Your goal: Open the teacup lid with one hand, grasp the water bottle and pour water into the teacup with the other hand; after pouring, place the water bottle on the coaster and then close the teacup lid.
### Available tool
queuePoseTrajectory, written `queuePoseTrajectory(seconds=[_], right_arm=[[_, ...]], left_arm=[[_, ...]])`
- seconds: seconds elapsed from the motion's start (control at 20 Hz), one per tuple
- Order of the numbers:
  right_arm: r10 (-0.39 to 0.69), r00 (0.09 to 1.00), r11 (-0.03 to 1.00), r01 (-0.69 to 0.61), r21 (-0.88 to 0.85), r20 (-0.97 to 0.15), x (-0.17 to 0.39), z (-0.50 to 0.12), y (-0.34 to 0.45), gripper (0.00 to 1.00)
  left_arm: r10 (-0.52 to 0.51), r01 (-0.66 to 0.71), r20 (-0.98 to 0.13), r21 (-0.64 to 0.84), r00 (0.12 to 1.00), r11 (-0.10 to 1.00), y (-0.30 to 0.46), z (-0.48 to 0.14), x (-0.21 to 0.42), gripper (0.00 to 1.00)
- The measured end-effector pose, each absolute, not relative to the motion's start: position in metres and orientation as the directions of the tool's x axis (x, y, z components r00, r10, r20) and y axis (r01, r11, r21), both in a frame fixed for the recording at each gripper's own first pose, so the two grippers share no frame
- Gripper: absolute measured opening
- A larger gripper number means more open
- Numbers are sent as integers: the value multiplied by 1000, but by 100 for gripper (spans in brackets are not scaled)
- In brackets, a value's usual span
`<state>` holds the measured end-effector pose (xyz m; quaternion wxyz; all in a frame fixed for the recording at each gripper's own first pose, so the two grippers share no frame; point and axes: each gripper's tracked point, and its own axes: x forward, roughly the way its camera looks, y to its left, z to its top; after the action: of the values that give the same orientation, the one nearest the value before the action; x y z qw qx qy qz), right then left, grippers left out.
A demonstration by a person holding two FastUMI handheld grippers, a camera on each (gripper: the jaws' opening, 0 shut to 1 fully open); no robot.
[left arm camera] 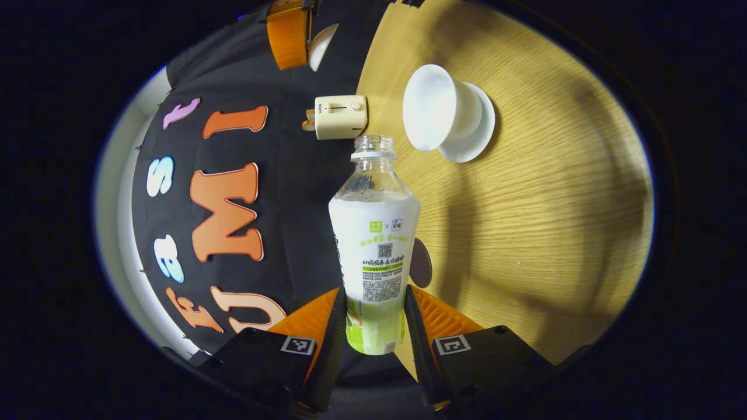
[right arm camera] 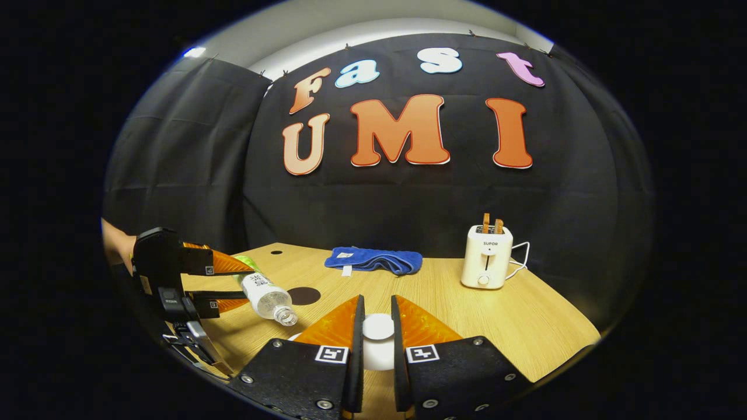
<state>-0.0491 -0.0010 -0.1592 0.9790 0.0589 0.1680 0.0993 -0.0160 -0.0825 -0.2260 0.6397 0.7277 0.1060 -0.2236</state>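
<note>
While the water bottle [left arm camera: 374,245] lies tipped on its side between the left gripper's [left arm camera: 374,326] fingers, clamped near its base, its uncapped mouth points ahead of that gripper toward the teacup [left arm camera: 433,108], which sits open on its saucer [left arm camera: 481,125] just beyond and to one side of the neck. Seen from the right gripper view, the bottle [right arm camera: 264,294] slants mouth-down over the table [right arm camera: 525,315], with the left gripper [right arm camera: 219,283] and a bit of the person's hand [right arm camera: 117,245] behind it. The right gripper [right arm camera: 376,335] is closed to a narrow gap on a small white knob, most likely the teacup lid [right arm camera: 378,326], held up directly ahead of its camera. The dark round coaster [right arm camera: 304,296] lies beyond the bottle's mouth in that view, and peeks out beside the bottle's body [left arm camera: 421,263] in the left gripper view.

I judge the step to be the pour, about mid-task. To do it well, the mouth should come squarely over the cup's bowl before the tilt deepens, since it looks offset from the rim for now. A slow roll of the wrist would keep the stream thin; the low grip makes the bottle prone to swing. The lid should stay clear of the stream.

A cream toaster [right arm camera: 487,256] and a blue cloth [right arm camera: 374,259] sit farther off, well apart from the work.
</note>
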Motion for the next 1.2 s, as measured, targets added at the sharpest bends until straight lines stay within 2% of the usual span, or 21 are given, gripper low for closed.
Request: queuePoseTrajectory(seconds=[0.35, 0.45, 0.6, 0.8, 0.9, 0.95, 1.0, 1.05, 1.1, 1.2], right_arm=[[218, 923, 972, -177, 152, -318, -50, -163, -4, 22], [217, 923, 972, -176, 154, -317, -50, -163, -5, 22], [217, 923, 972, -175, 157, -317, -50, -164, -6, 22], [223, 922, 971, -180, 159, -318, -50, -164, -6, 22], [226, 920, 970, -183, 157, -319, -50, -165, -5, 22], [224, 921, 971, -182, 157, -319, -50, -165, -6, 22], [226, 920, 970, -183, 159, -320, -50, -165, -6, 22], [225, 921, 970, -182, 160, -319, -50, -165, -6, 22], [226, 921, 970, -183, 160, -319, -51, -165, -6, 22], [226, 921, 970, -183, 161, -317, -50, -164, -6, 22]], left_arm=[[-140, 409, -448, 881, 883, -238, -82, -222, -4, 59], [-139, 400, -442, 882, 886, -251, -82, -222, -5, 58], [-143, 389, -436, 882, 889, -267, -82, -220, -2, 62], [-149, 370, -423, 884, 894, -287, -82, -216, 1, 62], [-152, 358, -414, 885, 898, -298, -83, -214, 3, 58], [-156, 351, -411, 885, 898, -306, -83, -214, 4, 60], [-156, 347, -408, 885, 900, -311, -83, -212, 6, 58], [-159, 340, -404, 885, 901, -319, -83, -210, 6, 62], [-161, 332, -399, 885, 903, -327, -84, -209, 7, 58], [-164, 314, -385, 886, 908, -340, -85, -204, 10, 60]])
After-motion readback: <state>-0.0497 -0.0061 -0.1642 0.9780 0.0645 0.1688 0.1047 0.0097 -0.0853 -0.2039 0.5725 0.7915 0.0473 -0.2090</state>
